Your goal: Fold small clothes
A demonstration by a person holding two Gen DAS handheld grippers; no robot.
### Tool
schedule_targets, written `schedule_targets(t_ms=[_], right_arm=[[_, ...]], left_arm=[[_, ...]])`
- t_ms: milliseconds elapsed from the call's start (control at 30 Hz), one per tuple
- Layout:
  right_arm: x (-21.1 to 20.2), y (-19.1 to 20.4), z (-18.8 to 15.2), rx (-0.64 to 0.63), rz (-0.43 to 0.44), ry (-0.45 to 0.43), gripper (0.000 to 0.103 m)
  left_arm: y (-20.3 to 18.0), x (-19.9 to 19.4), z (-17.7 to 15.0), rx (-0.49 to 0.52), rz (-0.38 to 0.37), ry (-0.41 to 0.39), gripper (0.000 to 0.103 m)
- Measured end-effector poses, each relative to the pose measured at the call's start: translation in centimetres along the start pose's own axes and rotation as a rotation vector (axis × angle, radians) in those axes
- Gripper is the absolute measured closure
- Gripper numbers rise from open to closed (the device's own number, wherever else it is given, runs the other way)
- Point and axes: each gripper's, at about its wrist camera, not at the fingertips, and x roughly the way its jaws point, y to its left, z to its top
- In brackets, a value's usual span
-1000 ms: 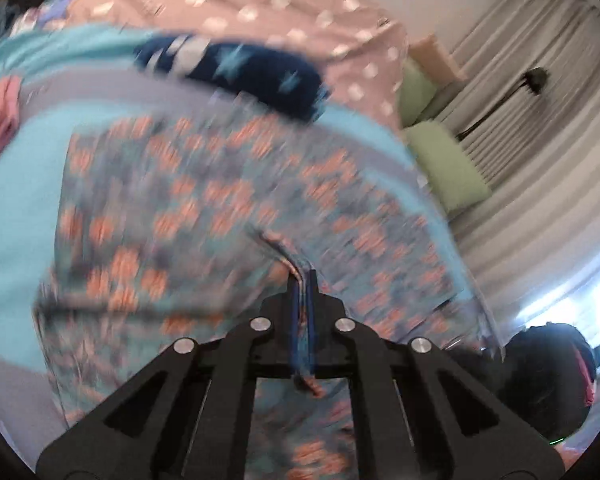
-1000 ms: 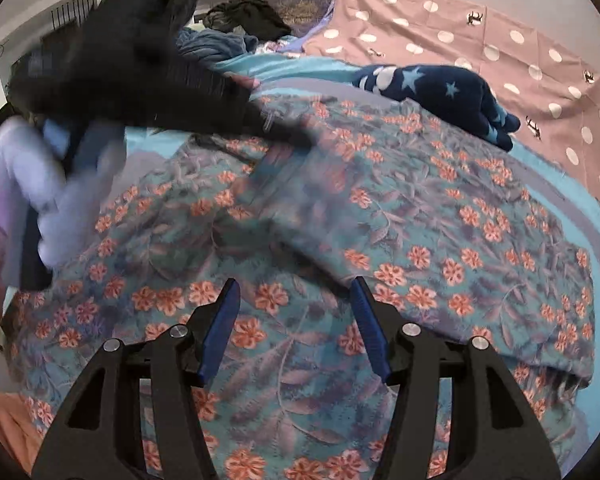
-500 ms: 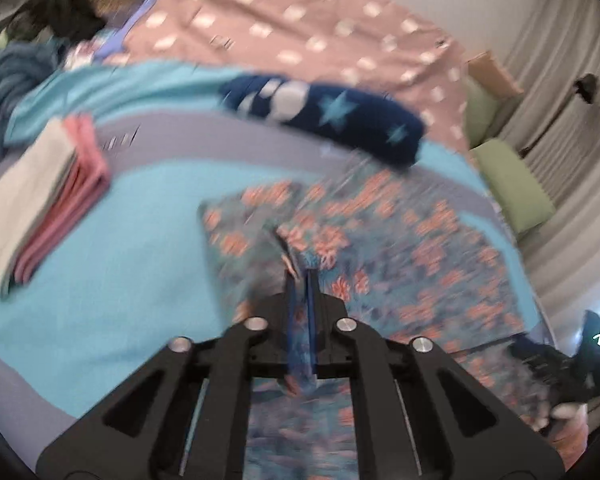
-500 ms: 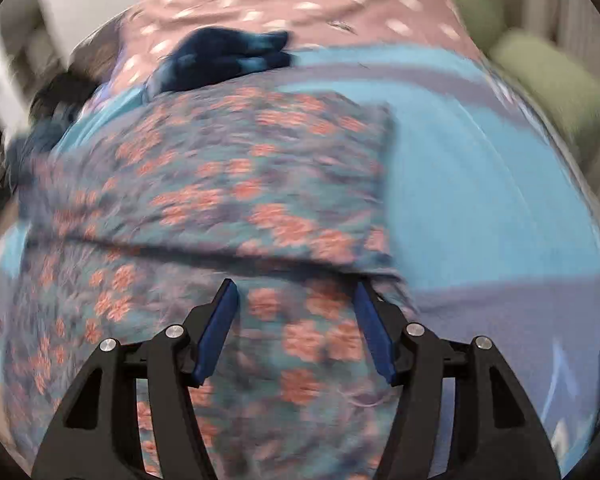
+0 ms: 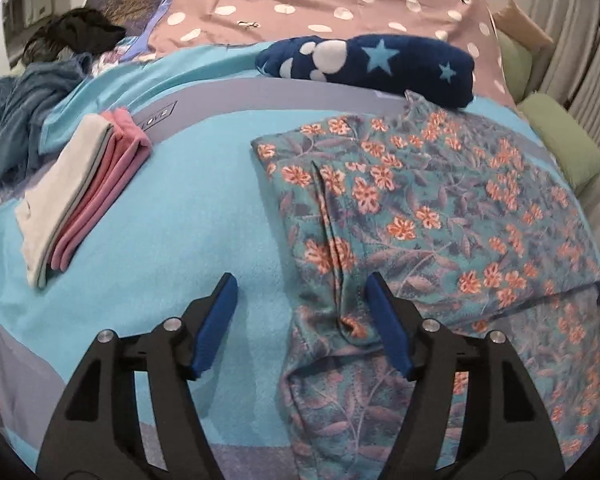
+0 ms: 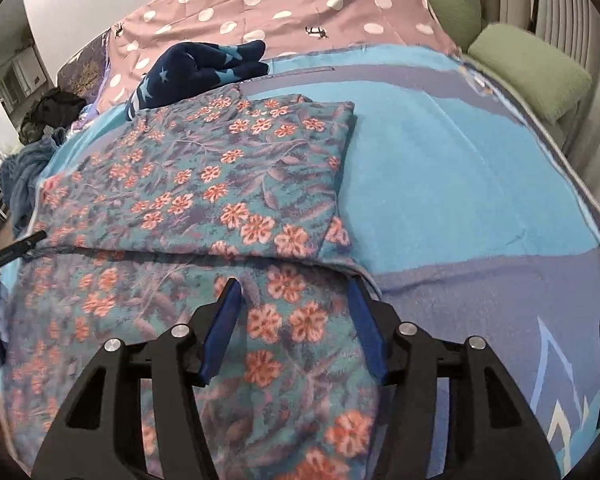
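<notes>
From the left wrist view, the left gripper [image 5: 302, 322] hung over the bed with its blue-padded fingers [image 5: 216, 326] spread wide and nothing between them. The floral garment [image 5: 432, 216] lay on the turquoise blanket [image 5: 172, 216], folded over on itself, with its left edge and a ridged seam running toward the right finger, which sat just beside the cloth. Well to the left rested a stack of folded clothes [image 5: 80, 196], white on top and pink beneath. Beyond the garment lay a navy star-patterned plush item [image 5: 380, 64], touching its far corner, against a pink polka-dot cover [image 5: 320, 4]; a green cushion [image 5: 560, 144] sat off to the right. From the right wrist view, the right gripper [image 6: 296, 328] also stood released, fingers [image 6: 222, 330] apart, low over the near layer of the floral garment [image 6: 204, 184]. The folded upper layer ended in a straight crease just ahead of the fingertips. The blanket [image 6: 440, 184] lay bare to the right, with the navy plush item [image 6: 200, 68] at the garment's far edge.
</notes>
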Motion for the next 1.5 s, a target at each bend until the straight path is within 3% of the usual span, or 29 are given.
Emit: schedule_targets(t_ms=[100, 200, 267, 433, 500, 567, 600, 633, 733, 767, 867, 933, 1000, 1067, 1133, 1200, 1367, 1400, 1433, 1467, 1500], right_arm=[[-2.8, -0.9, 1.7, 0.028, 0.101, -0.063, 0.045], [-3.2, -1.9, 4.5, 0.021, 0.107, -0.106, 0.034], [-0.9, -3.6, 7.2, 0.044, 0.175, -0.070, 0.033], [7.0, -8.3, 12.0, 0.242, 0.273, 0.018, 0.033], [9.4, -8.8, 13.0, 0.282, 0.340, 0.051, 0.033], [10.7, -8.3, 14.2, 0.280, 0.378, 0.028, 0.035], [10.8, -7.9, 14.5, 0.267, 0.382, 0.029, 0.062], [11.1, -7.1, 14.8, 0.249, 0.373, 0.050, 0.097], [10.4, -6.4, 14.8, 0.194, 0.254, -0.005, 0.100], [10.9, -6.8, 14.6, 0.180, 0.164, 0.005, 0.100], [11.7, -9.2, 14.1, 0.285, 0.283, 0.022, 0.100], [9.9, -9.9, 13.6, 0.309, 0.253, 0.008, 0.090], [6.8, -9.4, 12.3, 0.225, 0.205, -0.017, 0.087], [4.0, -8.9, 10.1, 0.158, 0.226, -0.014, 0.085], [1.9, -8.4, 7.5, 0.124, 0.262, 0.006, 0.078], [-0.1, -7.9, 4.4, 0.096, 0.280, 0.033, 0.074], [-1.9, -6.6, -1.4, 0.109, 0.405, 0.103, 0.068], [-1.7, -6.4, -2.3, 0.100, 0.373, 0.126, 0.070], [-1.6, -6.5, -2.8, 0.108, 0.349, 0.130, 0.091], [-1.5, -6.9, -3.1, 0.130, 0.315, 0.131, 0.101], [-1.7, -7.4, -3.4, 0.165, 0.317, 0.123, 0.101]], left_arm=[[0.3, -1.4, 0.8, -0.041, -0.062, -0.041, 0.037], [0.2, -2.0, 2.3, -0.041, -0.058, -0.077, 0.036], [0.5, -1.5, 3.3, -0.053, -0.053, -0.075, 0.036], [2.3, 2.5, 4.9, -0.133, -0.066, -0.003, 0.036], [3.1, 3.8, 5.3, -0.184, -0.107, 0.000, 0.037], [3.5, 4.4, 6.0, -0.240, -0.197, -0.029, 0.040], [3.5, 4.7, 6.2, -0.256, -0.249, -0.031, 0.061], [3.3, 5.1, 6.4, -0.260, -0.290, -0.026, 0.098], [1.7, 5.6, 6.7, -0.166, -0.196, -0.020, 0.097], [1.4, 6.0, 6.5, -0.132, -0.158, -0.021, 0.097], [1.4, 5.8, 6.3, -0.117, -0.140, -0.035, 0.093], [1.2, 4.9, 6.0, -0.092, -0.091, -0.056, 0.081], [1.3, 3.3, 5.4, -0.075, -0.057, -0.081, 0.077], [1.5, 1.5, 4.4, -0.066, -0.062, -0.098, 0.076], [1.4, -0.9, 2.7, -0.050, -0.092, -0.120, 0.059], [1.2, -3.1, 0.3, -0.032, -0.123, -0.128, 0.051], [0.6, -5.8, -5.8, -0.019, -0.212, -0.044, 0.043], [0.5, -5.8, -6.7, -0.021, -0.230, -0.019, 0.043], [0.4, -5.7, -7.8, -0.022, -0.245, 0.011, 0.045], [0.2, -5.8, -9.0, -0.003, -0.233, 0.002, 0.046], [-0.2, -6.2, -9.8, 0.032, -0.204, -0.019, 0.052]])
